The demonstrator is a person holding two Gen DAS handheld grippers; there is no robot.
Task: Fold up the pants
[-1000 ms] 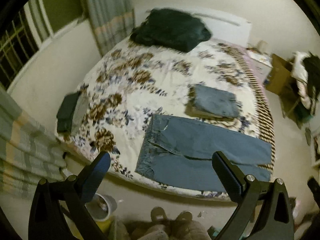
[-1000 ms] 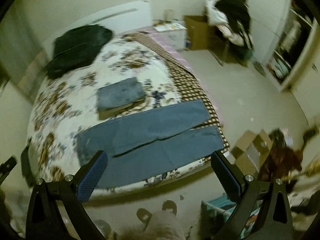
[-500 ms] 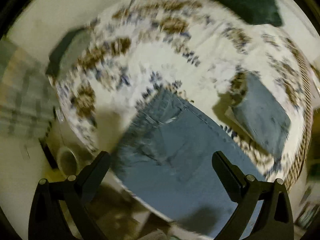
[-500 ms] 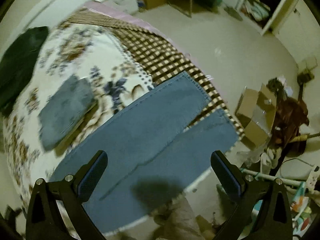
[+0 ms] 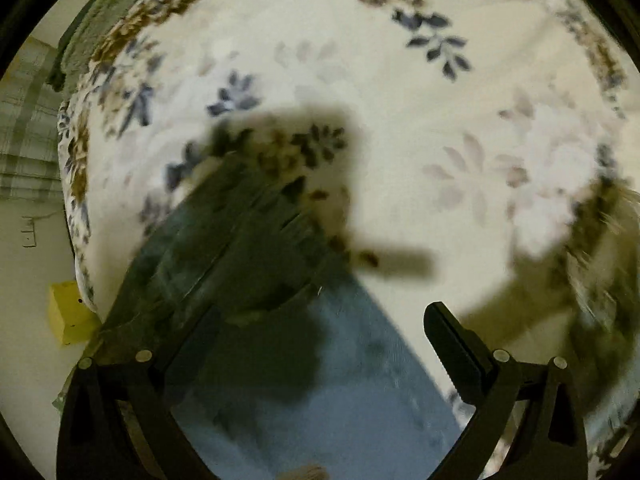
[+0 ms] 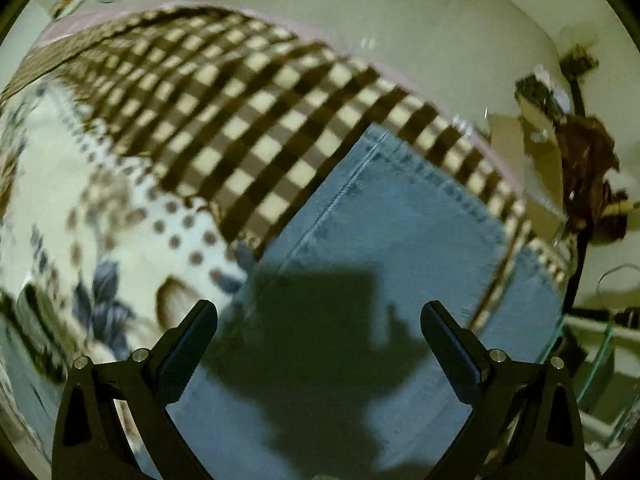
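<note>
The blue denim pants (image 6: 400,232) lie flat on the floral bed (image 5: 400,120), their long axis running across it with the stitched hems (image 6: 436,188) reaching the checkered edge (image 6: 240,120), under the left gripper (image 5: 320,328) and right gripper (image 6: 318,322), both with fingers spread and released.

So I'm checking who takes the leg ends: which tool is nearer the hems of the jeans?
Right. The right tool hangs open over the lower legs, the hems just ahead. The left tool is open over the waist end of the jeans.
</note>
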